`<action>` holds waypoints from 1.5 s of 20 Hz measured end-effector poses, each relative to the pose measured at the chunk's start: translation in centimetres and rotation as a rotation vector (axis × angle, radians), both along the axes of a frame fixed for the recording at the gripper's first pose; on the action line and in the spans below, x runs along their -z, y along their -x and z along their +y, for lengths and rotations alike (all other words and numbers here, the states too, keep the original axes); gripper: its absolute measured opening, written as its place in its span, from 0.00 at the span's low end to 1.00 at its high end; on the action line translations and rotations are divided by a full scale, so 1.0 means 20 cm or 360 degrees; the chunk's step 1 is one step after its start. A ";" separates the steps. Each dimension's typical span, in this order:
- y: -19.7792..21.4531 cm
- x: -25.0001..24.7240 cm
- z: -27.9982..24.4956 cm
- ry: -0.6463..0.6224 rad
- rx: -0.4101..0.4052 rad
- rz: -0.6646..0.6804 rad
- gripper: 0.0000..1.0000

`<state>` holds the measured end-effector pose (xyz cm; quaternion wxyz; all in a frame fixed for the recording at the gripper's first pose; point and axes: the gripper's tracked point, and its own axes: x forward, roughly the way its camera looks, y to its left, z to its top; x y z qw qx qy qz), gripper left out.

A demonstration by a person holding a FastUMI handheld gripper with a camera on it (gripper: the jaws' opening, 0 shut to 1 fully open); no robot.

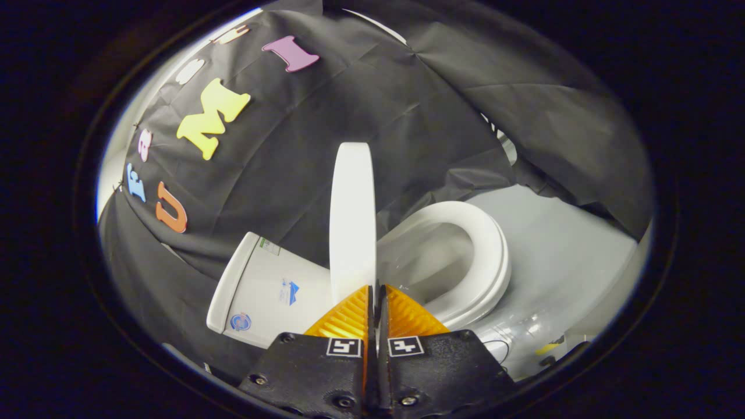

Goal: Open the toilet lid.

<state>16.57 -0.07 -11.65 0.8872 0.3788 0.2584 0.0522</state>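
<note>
One gripper (376, 289) with two orange ribbed fingers (349, 317) reaches forward, and its jaws stand nearly together with only a thin dark slit between them. The toilet lid (352, 218) is raised and seen edge-on, rising straight up from just ahead of the fingertips. Its lower edge disappears behind the tips, so whether the fingers pinch it, merely touch it or hold nothing is impossible to tell. The lid's hinge is hidden too.

To one side of the lid sits one white tank (265, 291), tilted in the view, with small stickers too tiny to make out. To the other side lies one oval toilet seat (486, 262), down on the bowl, its opening exposed. The near part of the bowl is cut off by the gripper's black body (308, 366), which carries two square black-and-white markers (343, 347). Beyond the seat is a pale floor (570, 256), with small dark and yellow items near its edge that are too blurred to identify.
</note>
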 end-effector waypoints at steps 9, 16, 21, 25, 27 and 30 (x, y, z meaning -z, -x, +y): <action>0.02 -0.13 0.11 0.0073 -0.0029 -0.0050 0.04; 0.02 -0.21 0.22 0.0163 -0.0045 -0.0093 0.05; 0.02 -0.27 0.30 0.0240 -0.0066 -0.0133 0.05; 0.03 -0.32 0.37 0.0258 -0.0080 -0.0147 0.05; 0.03 -0.34 0.41 0.0282 -0.0091 -0.0159 0.05; 0.04 -0.36 0.46 0.0300 -0.0106 -0.0178 0.05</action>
